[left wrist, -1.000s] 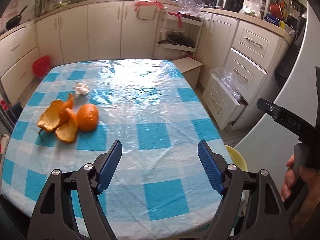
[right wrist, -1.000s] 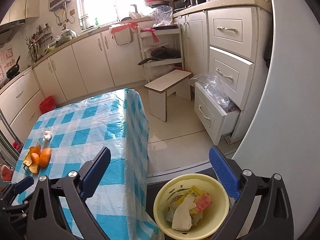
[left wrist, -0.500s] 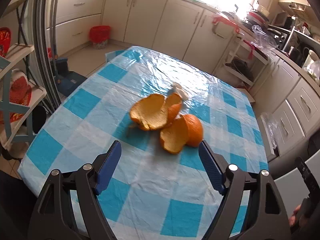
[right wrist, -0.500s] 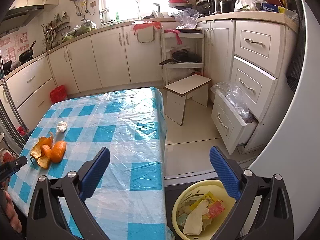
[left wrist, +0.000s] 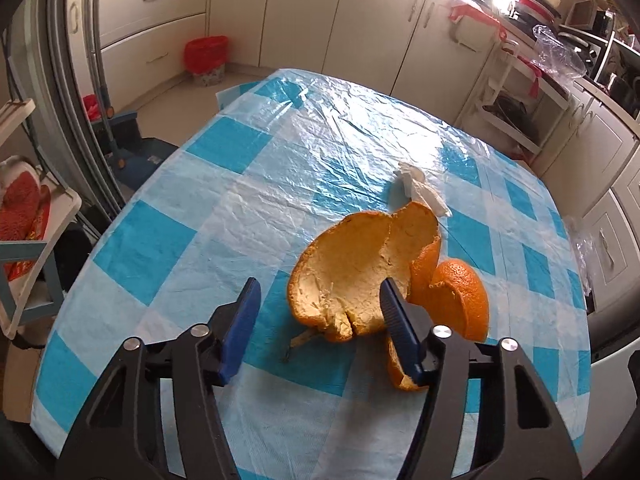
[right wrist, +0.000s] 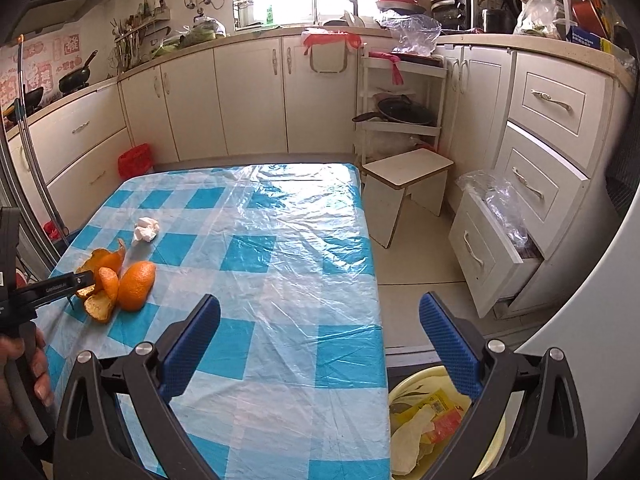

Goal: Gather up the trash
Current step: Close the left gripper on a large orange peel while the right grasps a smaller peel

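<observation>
left tool [left wrist: 316, 312] closing, jaws astride the orange peel [left wrist: 352, 272] on the checked table [left wrist: 224, 216].

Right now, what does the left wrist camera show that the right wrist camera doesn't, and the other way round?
Only the left wrist view shows the pale inside of the big peel up close, with the left gripper around it; its fingers have just been closing but one blue pad still stands clear. Only the right wrist view shows the yellow bin of trash on the floor, the stool, the pulled-out drawer and the open right gripper. Both show the checked table, the peels and the white tissue.
</observation>
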Tool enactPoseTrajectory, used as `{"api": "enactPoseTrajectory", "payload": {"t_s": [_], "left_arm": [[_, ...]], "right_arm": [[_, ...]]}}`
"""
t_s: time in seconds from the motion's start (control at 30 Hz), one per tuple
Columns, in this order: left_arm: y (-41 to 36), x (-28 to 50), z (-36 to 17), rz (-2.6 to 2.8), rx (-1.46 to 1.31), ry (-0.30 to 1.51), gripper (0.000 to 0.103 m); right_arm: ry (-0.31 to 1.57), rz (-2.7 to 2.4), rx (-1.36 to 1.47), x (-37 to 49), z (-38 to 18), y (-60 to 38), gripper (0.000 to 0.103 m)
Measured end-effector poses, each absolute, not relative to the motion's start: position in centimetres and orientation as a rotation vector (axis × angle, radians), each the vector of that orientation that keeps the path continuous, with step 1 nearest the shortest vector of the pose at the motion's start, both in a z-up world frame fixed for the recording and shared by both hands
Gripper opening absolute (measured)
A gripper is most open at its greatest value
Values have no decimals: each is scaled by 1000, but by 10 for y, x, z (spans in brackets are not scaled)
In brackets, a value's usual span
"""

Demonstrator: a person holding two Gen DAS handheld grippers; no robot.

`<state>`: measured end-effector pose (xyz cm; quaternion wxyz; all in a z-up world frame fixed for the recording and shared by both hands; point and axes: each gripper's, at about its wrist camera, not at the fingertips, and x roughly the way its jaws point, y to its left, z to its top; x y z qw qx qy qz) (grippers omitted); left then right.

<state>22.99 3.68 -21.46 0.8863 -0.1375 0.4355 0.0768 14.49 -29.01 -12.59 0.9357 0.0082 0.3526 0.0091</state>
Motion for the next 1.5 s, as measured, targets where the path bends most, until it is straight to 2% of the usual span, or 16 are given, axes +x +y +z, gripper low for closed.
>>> {"api": "enactPoseTrajectory", "payload": {"t_s": [0.1,0.13,0.17,0.47,0.8,0.9,1.1,1.17,1.2,1.23,1.27,1.33,1.5], "left_arm": [[30,233,-215,152,-254,899,36],[30,233,-216,152,-255,899,24],[31,233,-216,144,-266,902,19],[71,201,-212,223,-359,872,16],[98,180,-215,228,-384,892,18],[101,177,-213,219,-379,885,20],[108,173,-209,217,-381,867,28],[109,173,-208,212,-384,867,30],[109,173,-208,211,-381,866,31],[109,173,-208,210,-377,865,33],[109,173,-208,209,-373,864,36],[108,175,-209,206,-369,864,39],[103,179,-209,193,-363,856,41]], "right_arm": [[725,30,7,147,-127,-285,95],[725,35,3,147,-128,-283,95],[726,39,-1,148,-128,-281,95],[722,131,-9,153,-125,-250,95],[746,369,-183,185,-140,-131,95],[751,409,-273,191,-149,-100,83],[819,437,-344,204,-171,-74,50],[831,443,-361,206,-175,-68,33],[842,445,-367,208,-178,-65,28],[854,450,-365,208,-179,-64,17],[859,453,-362,207,-181,-65,11],[857,470,-355,202,-180,-65,8],[866,511,-307,187,-169,-78,7]]}}
